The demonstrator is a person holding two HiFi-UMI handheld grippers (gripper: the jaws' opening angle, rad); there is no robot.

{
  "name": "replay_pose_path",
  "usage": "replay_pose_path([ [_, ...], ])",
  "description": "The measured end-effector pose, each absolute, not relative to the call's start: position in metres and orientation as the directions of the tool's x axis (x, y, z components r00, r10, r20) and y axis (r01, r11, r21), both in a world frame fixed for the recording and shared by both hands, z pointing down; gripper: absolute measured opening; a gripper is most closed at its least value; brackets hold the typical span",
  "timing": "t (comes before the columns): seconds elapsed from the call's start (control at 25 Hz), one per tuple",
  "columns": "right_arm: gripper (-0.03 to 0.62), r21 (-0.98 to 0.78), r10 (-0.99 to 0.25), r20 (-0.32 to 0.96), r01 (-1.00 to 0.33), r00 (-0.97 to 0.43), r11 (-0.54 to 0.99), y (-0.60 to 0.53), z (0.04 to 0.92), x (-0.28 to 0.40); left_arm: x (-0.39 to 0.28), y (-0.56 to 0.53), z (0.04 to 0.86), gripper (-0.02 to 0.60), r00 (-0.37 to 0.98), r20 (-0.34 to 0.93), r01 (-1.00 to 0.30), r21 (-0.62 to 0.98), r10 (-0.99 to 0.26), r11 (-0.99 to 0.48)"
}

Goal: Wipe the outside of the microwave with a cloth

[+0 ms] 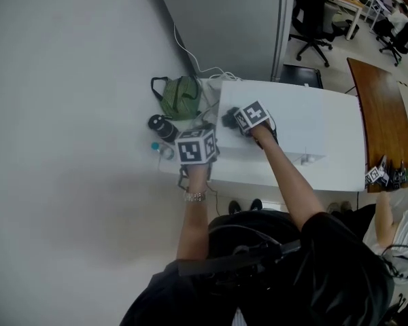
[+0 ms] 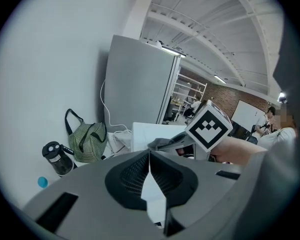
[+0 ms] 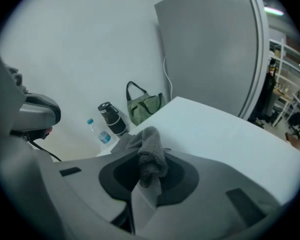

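The white microwave point(image 1: 306, 138) stands by the wall, and I look down on its top. My right gripper point(image 1: 230, 119) rests at the top's left edge, shut on a grey cloth point(image 3: 151, 156) that bunches up between its fingers. In the left gripper view the cloth point(image 2: 162, 144) hangs from the right gripper point(image 2: 176, 143) over the microwave's top point(image 2: 145, 134). My left gripper point(image 1: 202, 130) hovers just left of the microwave, near its front corner. Its jaws point(image 2: 150, 156) are shut with nothing in them.
A green striped bag point(image 1: 179, 96), a black flask point(image 1: 162, 127) and a small water bottle point(image 1: 158, 148) stand left of the microwave. A tall grey cabinet point(image 1: 224, 19) rises behind, with white cables point(image 1: 207, 70) beside it. A wooden table point(image 1: 381, 114) lies to the right.
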State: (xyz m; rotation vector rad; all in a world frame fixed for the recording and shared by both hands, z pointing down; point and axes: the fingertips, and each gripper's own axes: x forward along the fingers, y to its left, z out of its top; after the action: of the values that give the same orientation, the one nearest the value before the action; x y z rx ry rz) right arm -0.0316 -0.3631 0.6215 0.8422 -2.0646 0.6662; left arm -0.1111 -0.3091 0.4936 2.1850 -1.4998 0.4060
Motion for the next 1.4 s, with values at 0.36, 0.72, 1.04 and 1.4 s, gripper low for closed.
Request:
replay_pose_path([
  [0.36,0.063,-0.177,-0.469,0.812,-0.913,-0.347,0.369,-0.366,0.619,0.156,-0.054,-0.320,0.492,0.008,0.464,0.470,-0.886,0.223,-0.751,-0.407],
  [0.72,0.061,-0.159,-0.565,0.808,-0.985,-0.166,0.062,-0.305,0.618,0.323,-0.006,-0.322,0.502,0.008,0.542,0.483,-0.838,0.245,-0.688,-0.488],
  [1.04,0.061,-0.142,-0.611,0.743,-0.956,-0.274,0.256,-0.334,0.585,0.213,-0.012,-0.319,0.505,0.008,0.523,0.491,-0.850,0.236,-0.697,-0.472],
  [1.4,0.061,-0.200,-0.390,0.681,-0.669,-0.620,0.716,-0.323,0.579,-0.068,-0.093,-0.309,0.502,0.008,0.377,0.497,-0.926,0.206,-0.781,-0.316],
])
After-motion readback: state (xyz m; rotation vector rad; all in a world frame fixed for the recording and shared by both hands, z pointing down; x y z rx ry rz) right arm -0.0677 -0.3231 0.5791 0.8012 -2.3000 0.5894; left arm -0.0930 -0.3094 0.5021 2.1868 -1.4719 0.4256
